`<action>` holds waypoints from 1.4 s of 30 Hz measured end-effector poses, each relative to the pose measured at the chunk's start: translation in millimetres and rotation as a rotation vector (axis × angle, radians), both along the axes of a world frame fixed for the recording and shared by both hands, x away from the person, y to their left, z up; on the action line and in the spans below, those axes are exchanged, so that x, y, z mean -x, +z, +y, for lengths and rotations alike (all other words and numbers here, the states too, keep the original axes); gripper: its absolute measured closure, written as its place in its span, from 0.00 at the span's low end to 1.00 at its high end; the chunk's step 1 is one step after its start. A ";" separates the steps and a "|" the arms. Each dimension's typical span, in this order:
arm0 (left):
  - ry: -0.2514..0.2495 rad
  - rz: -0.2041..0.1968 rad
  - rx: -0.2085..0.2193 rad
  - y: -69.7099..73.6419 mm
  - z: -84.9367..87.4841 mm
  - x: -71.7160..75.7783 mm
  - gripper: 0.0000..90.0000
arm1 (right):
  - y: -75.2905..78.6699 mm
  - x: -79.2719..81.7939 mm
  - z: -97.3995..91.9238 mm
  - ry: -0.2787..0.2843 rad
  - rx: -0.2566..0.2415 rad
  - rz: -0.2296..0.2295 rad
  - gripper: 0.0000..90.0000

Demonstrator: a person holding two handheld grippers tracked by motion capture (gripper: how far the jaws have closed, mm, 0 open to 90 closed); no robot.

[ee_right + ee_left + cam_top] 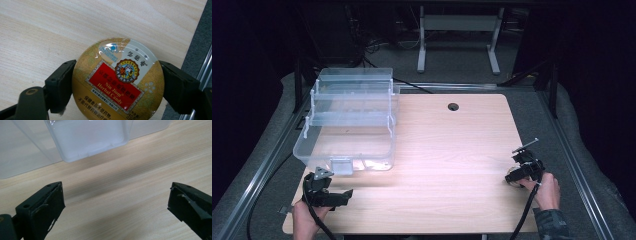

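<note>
Right gripper clamped across round candy tin at near right table edge, clear storage box lying far left; left gripper agape, empty, nearer box.

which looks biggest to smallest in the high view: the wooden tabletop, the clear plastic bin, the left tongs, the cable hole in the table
1. wooden tabletop
2. clear plastic bin
3. left tongs, though they sit nearer the camera, which may flatter their size
4. cable hole
</note>
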State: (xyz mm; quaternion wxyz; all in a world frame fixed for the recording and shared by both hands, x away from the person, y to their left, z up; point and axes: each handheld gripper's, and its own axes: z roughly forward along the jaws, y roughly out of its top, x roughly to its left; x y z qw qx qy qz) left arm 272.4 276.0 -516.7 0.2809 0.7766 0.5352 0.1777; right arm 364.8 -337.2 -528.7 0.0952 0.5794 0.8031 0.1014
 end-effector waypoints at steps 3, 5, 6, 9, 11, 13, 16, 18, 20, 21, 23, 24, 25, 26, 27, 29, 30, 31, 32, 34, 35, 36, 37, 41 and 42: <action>-0.008 -0.008 0.014 2.5 -1.0 0.4 0.01 | -0.8 0.1 -0.8 -0.001 -0.006 0.005 0.18; -0.011 -0.014 0.020 5.6 -1.9 0.7 0.01 | 1.4 0.7 -1.0 -0.003 -0.017 0.000 0.14; -0.016 -0.016 0.017 7.0 -1.9 0.6 0.01 | 3.6 1.5 -0.8 -0.004 -0.028 -0.009 0.13; -0.020 -0.019 0.017 10.7 -1.1 -0.1 0.00 | 12.2 5.5 0.8 -0.002 -0.044 -0.038 0.10; -0.019 -0.020 0.014 13.9 0.7 -1.1 0.00 | 17.9 9.2 2.9 0.001 -0.061 -0.059 0.08; -0.016 -0.021 0.014 17.9 3.0 -2.5 0.00 | 22.8 13.0 6.2 0.010 -0.071 -0.069 0.06; -0.023 -0.027 0.036 26.2 6.5 -4.0 0.00 | 30.1 21.2 14.6 0.003 -0.070 -0.101 0.01; -0.025 -0.041 0.041 33.1 7.7 -4.7 0.00 | 31.5 23.7 17.3 0.004 -0.074 -0.108 0.00; -0.031 -0.051 0.042 39.4 9.2 -6.3 0.00 | 33.6 29.2 21.1 0.024 -0.117 -0.121 0.00; -0.030 -0.054 0.038 42.0 9.9 -7.5 0.00 | 34.2 32.7 24.1 0.020 -0.104 -0.136 0.00; -0.027 -0.062 0.030 46.9 11.4 -10.4 0.00 | 35.2 40.1 28.5 0.026 -0.128 -0.158 0.00; -0.029 -0.063 0.027 48.4 12.0 -11.4 0.00 | 35.6 45.1 30.8 0.024 -0.147 -0.173 0.00; -0.028 -0.064 0.022 50.2 12.6 -13.0 0.00 | 35.7 47.9 32.0 0.023 -0.151 -0.183 0.00; -0.029 -0.066 0.020 51.7 13.7 -14.6 0.00 | 35.7 51.5 32.8 0.028 -0.174 -0.187 0.00; -0.028 -0.069 0.023 53.2 14.9 -16.4 0.00 | 35.5 55.3 34.6 0.018 -0.175 -0.200 0.00; -0.024 -0.070 0.023 56.6 18.3 -20.4 0.00 | 34.2 62.0 37.9 0.018 -0.178 -0.209 0.00; -0.020 -0.073 0.022 57.6 19.5 -21.9 0.00 | 32.9 65.5 39.6 0.023 -0.185 -0.208 0.00; -0.014 -0.071 0.025 58.7 21.3 -24.1 0.00 | 32.5 68.0 41.3 0.009 -0.156 -0.220 0.00; -0.010 -0.069 0.025 59.6 23.4 -26.7 0.00 | 31.9 70.8 41.7 0.007 -0.178 -0.223 0.00; -0.003 -0.067 0.025 61.6 28.3 -31.5 0.00 | 30.6 75.6 42.9 -0.003 -0.164 -0.241 0.00; -0.001 -0.065 0.022 62.9 31.3 -34.1 0.00 | 30.2 77.5 43.6 -0.009 -0.160 -0.246 0.00; 0.006 -0.067 0.022 64.2 34.7 -36.6 0.00 | 29.9 78.9 44.4 -0.014 -0.142 -0.246 0.00; 0.014 -0.069 0.026 65.6 38.5 -39.4 0.00 | 30.0 80.4 44.7 -0.013 -0.145 -0.249 0.00; 0.033 -0.056 0.056 69.3 54.0 -53.7 0.00 | 31.0 86.1 47.9 -0.023 -0.145 -0.269 0.00; 0.032 -0.047 0.067 69.6 56.6 -56.7 0.00 | 30.8 87.3 48.2 -0.019 -0.153 -0.278 0.00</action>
